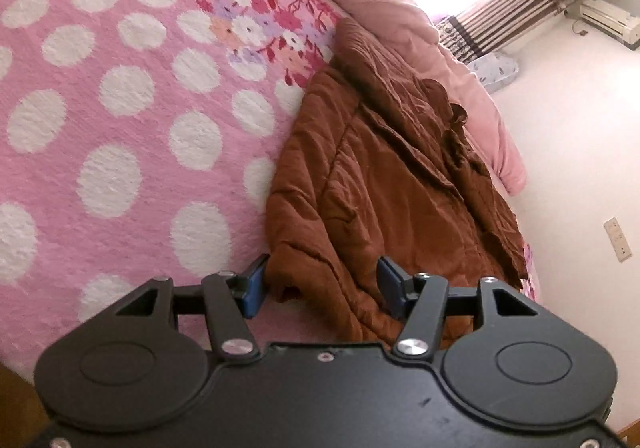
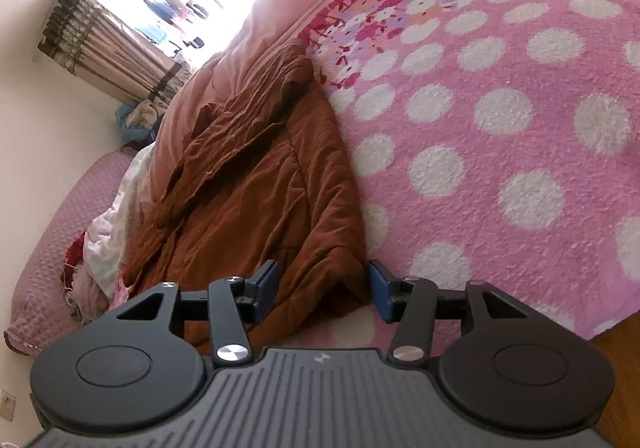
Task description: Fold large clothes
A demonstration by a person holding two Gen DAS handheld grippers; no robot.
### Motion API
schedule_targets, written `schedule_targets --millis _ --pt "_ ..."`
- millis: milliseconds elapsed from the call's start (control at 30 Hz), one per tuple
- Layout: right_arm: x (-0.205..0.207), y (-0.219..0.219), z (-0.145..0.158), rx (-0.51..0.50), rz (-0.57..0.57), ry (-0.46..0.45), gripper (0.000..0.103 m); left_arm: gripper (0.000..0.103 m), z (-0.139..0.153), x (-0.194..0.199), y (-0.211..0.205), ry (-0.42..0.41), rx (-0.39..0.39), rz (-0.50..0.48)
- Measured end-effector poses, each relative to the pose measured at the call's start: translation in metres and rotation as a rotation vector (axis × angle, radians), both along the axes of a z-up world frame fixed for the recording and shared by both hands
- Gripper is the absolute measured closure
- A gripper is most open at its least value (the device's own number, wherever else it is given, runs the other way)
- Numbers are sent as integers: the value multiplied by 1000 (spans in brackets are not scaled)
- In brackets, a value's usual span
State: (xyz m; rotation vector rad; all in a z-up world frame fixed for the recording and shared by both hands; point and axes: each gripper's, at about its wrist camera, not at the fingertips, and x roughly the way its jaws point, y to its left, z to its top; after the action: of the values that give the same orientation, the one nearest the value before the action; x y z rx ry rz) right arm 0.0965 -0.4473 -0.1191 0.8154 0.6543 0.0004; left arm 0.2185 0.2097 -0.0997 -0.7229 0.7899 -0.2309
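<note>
Left gripper [image 1: 320, 284] and right gripper [image 2: 318, 288] are hovering low over the near hem of the brown coat [image 1: 384, 168], jaws standing partly open, cloth lying between the pads but not pinched. Coat is lying lengthwise along the edge of the dotted blanket [image 1: 120, 108] on the bed, pink quilt [image 1: 400, 20] beyond. Judging: a grasp is setting up; next, closing on both hem corners.
</note>
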Motion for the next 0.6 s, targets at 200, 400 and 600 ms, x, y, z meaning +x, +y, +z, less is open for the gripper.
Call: schedule_targets --millis 200,400,600 --pt "5 6 0 -8 12 1 42 51 2 5 -11 -18 57 -14" --pt "6 8 -2 -9 -1 3 87 85 3 2 -9 -9 64 12" --pt "-2 7 8 38 -9 -68 90 89 18 -2 -11 -64 72 4"
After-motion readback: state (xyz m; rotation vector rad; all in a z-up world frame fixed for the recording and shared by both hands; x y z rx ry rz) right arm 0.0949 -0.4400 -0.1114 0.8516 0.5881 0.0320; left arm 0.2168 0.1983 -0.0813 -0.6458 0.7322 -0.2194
